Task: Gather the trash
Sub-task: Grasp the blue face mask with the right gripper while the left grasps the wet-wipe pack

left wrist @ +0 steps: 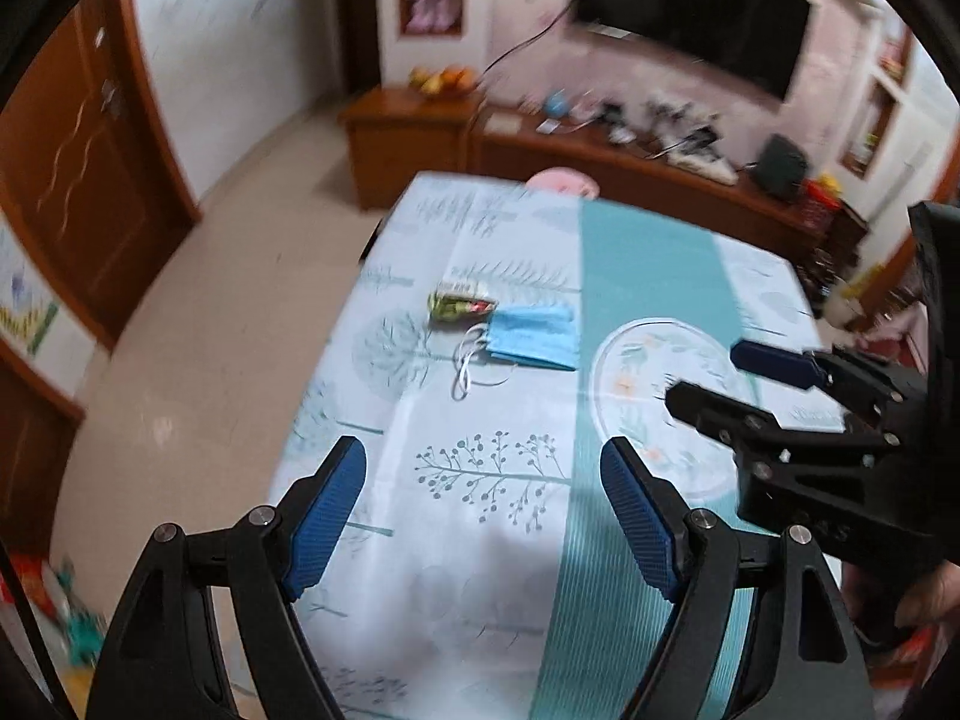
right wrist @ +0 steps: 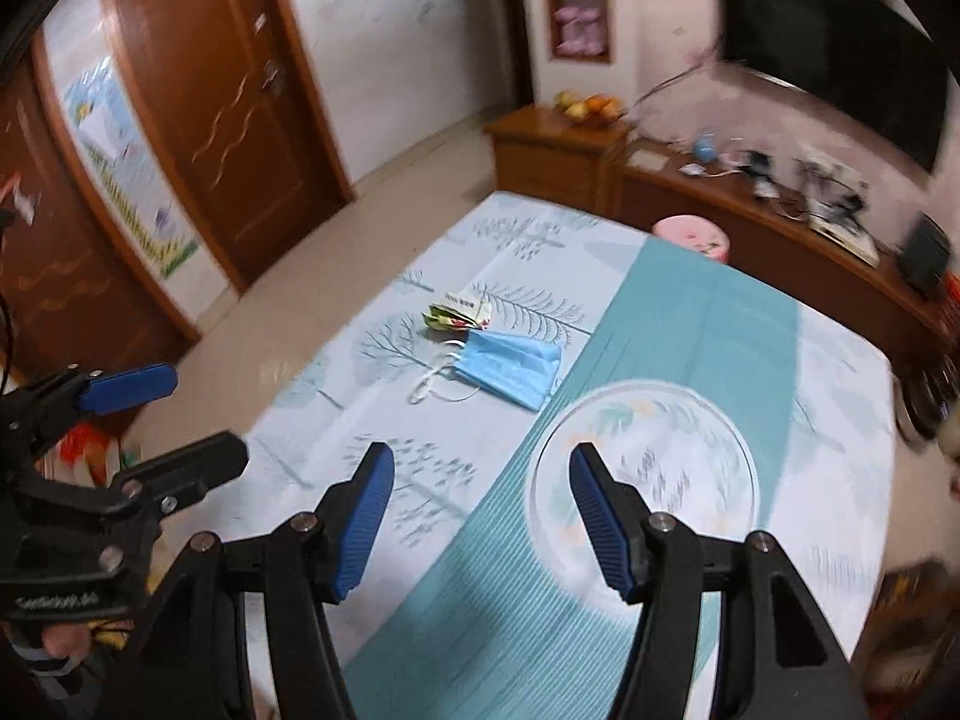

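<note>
Both tools are hovering over the desk (left wrist: 456, 516) with nothing in them: the left hand-held gripper (left wrist: 483, 516) is standing wide apart and empty, and the right hand-held gripper (right wrist: 480, 516) is likewise gaping with only cloth showing between its pads. The trash is lying well ahead of both, near the desk's far left part: a blue face mask (right wrist: 510, 369) with its white ear loops (right wrist: 435, 387) trailing out, and a crumpled wrapper (right wrist: 459, 315) touching or just beside its far edge. A glass plate (right wrist: 648, 468) is sitting to the mask's right, under the right tool. Judging from this, the main risks are pinching the tablecloth along with the thin mask and dragging it, snagging only a loop so the mask is dangling, or knocking the plate. The pictures are blurring, so aim may be suffering.
</note>
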A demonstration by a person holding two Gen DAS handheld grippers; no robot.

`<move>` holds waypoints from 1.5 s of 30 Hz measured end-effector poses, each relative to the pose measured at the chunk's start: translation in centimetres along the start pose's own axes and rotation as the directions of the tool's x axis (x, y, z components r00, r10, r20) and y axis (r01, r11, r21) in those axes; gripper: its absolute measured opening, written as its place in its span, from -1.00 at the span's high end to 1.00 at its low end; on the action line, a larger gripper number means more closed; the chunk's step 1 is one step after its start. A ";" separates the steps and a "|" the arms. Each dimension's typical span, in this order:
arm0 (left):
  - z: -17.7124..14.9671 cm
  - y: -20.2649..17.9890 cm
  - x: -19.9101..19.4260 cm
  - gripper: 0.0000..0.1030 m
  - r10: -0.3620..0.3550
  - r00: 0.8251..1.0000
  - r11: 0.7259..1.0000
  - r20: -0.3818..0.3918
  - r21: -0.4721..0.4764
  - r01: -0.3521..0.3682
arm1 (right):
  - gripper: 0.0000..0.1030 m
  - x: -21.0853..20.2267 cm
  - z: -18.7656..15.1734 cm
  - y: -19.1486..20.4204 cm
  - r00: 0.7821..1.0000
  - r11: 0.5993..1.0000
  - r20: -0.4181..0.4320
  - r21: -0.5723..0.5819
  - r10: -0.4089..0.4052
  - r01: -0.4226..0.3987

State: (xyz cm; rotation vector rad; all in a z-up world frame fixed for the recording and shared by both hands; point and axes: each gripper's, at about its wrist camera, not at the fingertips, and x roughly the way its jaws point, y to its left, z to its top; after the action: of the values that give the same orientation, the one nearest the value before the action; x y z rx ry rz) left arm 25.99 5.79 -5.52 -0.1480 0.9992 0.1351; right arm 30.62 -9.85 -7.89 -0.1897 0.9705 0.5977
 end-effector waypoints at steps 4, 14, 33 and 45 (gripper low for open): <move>1.2 0.0 4.7 -0.54 0.028 0.997 0.997 -0.074 -0.067 -0.033 | -0.19 6.4 2.5 -1.5 0.998 0.990 -0.065 -0.136 0.021 -0.030; 3.3 1.5 10.8 -0.54 0.048 0.983 0.981 -0.177 -0.176 -0.080 | -0.19 18.0 5.8 -0.4 0.976 0.904 -0.202 -0.398 0.082 -0.159; 8.1 2.3 17.4 -0.53 -0.007 0.977 0.941 -0.212 -0.331 -0.065 | 0.74 19.9 5.1 -5.0 0.955 0.881 -0.263 -0.408 0.139 -0.241; 8.3 3.8 23.3 -0.41 -0.052 0.969 0.835 -0.241 -0.544 -0.090 | 0.79 19.8 6.6 -12.5 0.988 0.985 -0.119 -0.128 0.104 -0.119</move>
State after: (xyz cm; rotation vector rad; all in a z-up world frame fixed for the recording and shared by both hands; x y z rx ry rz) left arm 44.57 12.10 -21.04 -0.7025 1.1898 0.4351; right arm 50.58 -9.67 -21.81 -0.2932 1.0543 0.7628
